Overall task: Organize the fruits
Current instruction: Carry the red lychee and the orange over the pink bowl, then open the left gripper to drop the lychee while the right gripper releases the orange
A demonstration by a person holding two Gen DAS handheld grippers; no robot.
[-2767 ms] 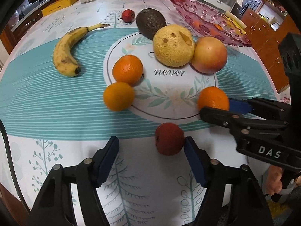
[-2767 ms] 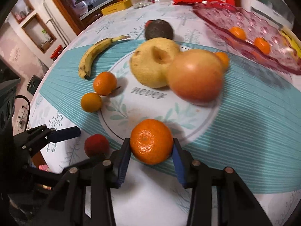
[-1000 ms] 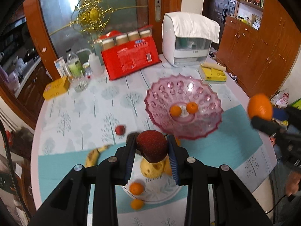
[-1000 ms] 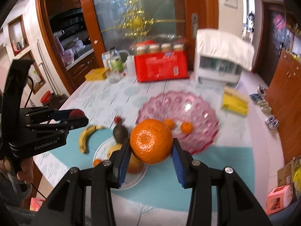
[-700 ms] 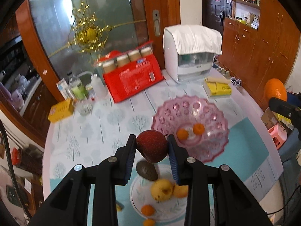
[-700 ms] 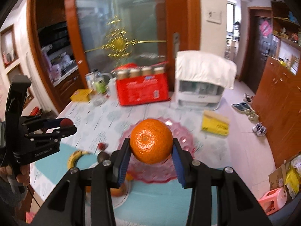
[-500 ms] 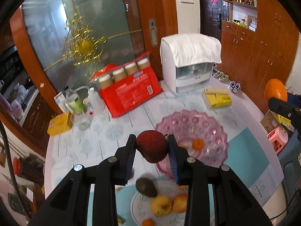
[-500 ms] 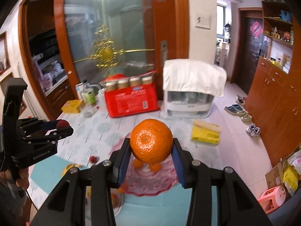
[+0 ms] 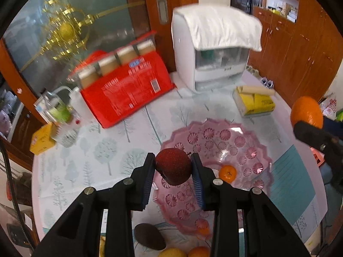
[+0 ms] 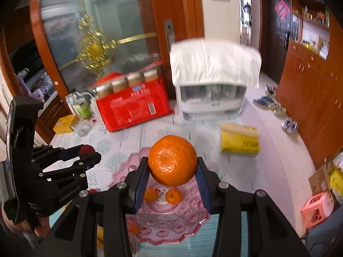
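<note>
My left gripper (image 9: 173,172) is shut on a dark red fruit (image 9: 173,166) and holds it high above the near rim of the pink glass bowl (image 9: 223,141). A small tangerine (image 9: 227,173) lies in the bowl. My right gripper (image 10: 172,171) is shut on a large orange (image 10: 172,160), held high over the same bowl (image 10: 167,227), where two small tangerines (image 10: 173,196) lie. The right gripper and its orange (image 9: 306,112) show at the right edge of the left wrist view. An avocado (image 9: 150,236) and other fruit lie below on the table.
At the back of the table stand a red package with jars (image 9: 126,87), a white appliance under a cloth (image 9: 216,47), a yellow tissue pack (image 9: 254,102), a yellow box (image 9: 41,142) and a glass jug (image 9: 59,115). Wooden cabinets (image 10: 310,85) line the right wall.
Both grippers picked their fruit up off the table and rose high. Over the last second both views swung forward toward the pink bowl and the back of the table.
</note>
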